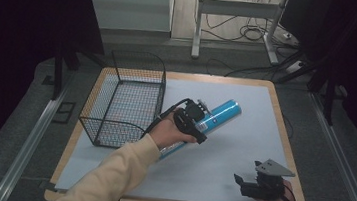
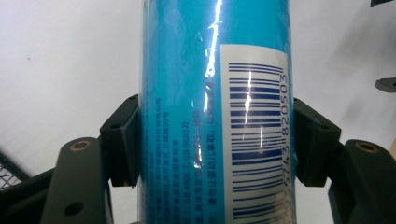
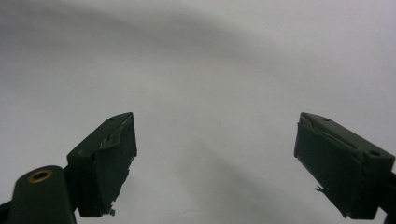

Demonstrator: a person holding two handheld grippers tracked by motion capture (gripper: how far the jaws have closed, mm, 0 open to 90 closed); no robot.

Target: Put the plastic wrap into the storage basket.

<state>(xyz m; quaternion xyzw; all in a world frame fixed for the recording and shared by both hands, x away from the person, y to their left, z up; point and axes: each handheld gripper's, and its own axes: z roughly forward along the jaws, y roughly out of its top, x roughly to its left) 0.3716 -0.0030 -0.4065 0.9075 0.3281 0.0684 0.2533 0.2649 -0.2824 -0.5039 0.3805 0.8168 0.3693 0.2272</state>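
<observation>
I had the left gripper (image 1: 195, 124) clamped across the blue can (image 2: 215, 112), just beside the wire basket (image 1: 126, 100). Best to keep it level and clear that near rim before lowering. Right gripper (image 3: 215, 158) idled on the mat, jaws apart.

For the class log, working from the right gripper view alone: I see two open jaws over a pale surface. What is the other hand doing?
Observer: The left gripper is clamped around a blue can.
Operator: Clamped where on it?
Observer: Across its side, one pad by the barcode label.
Operator: Anything near it?
Observer: A black wire basket, just left of the can in the high view.
</observation>
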